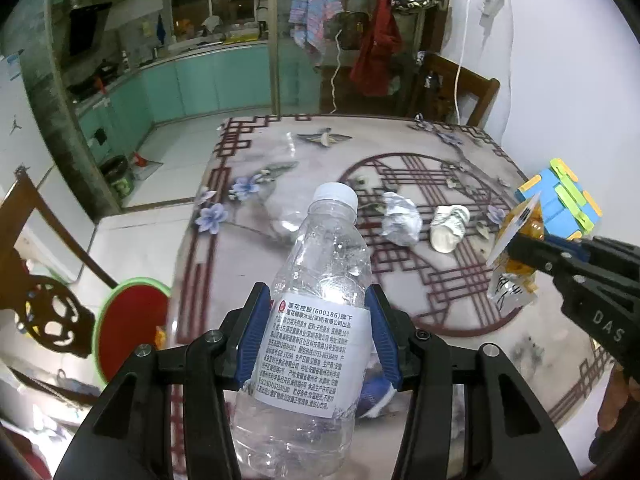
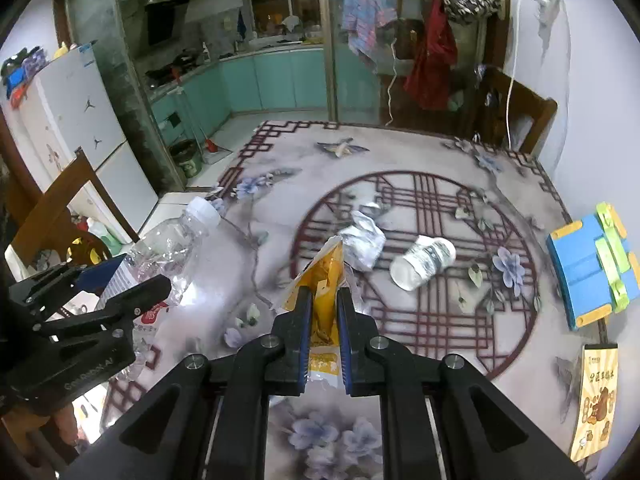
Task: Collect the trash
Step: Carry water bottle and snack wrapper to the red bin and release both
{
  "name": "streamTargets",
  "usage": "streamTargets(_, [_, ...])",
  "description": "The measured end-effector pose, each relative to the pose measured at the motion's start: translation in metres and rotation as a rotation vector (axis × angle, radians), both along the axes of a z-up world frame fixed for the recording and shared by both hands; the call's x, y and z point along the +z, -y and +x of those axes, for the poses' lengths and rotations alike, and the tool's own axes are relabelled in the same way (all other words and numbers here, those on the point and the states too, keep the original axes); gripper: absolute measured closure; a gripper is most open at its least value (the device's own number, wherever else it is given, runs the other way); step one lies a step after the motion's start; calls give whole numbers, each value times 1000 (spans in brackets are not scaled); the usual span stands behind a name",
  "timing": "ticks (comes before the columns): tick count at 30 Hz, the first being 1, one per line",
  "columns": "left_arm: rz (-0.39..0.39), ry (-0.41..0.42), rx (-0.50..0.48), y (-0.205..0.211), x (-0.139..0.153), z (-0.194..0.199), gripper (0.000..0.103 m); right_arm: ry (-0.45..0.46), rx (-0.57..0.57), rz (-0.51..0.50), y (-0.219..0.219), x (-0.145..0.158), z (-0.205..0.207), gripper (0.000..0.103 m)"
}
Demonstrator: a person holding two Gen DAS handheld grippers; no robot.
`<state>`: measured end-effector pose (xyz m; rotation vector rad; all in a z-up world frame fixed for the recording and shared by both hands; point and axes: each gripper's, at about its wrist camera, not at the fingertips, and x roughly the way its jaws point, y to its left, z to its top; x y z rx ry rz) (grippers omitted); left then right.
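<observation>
Right wrist: right gripper (image 2: 324, 300) clamps wrapper (image 2: 326, 276), left gripper (image 1: 316, 320) clamps bottle (image 1: 316, 300); cup (image 2: 424, 262) lies beyond.

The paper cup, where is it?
In the right wrist view the paper cup lies tipped on the table, right of the crumpled foil.

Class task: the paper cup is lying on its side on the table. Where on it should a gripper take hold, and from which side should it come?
Probably from above, jaws closing across the middle of the paper cup. It lies on its side, open mouth toward the camera-left and base up-right, so its round wall faces up. The crumpled foil lies close on its left, so the approach should stay clear of that side.
</observation>
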<state>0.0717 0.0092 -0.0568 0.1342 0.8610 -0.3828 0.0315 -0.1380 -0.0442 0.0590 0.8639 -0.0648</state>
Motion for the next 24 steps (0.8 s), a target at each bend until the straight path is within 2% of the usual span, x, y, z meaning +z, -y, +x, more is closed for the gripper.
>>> streamTargets(24, [-11,33,43,-110,4,32,56,28,49,-47,-133,6,35,93])
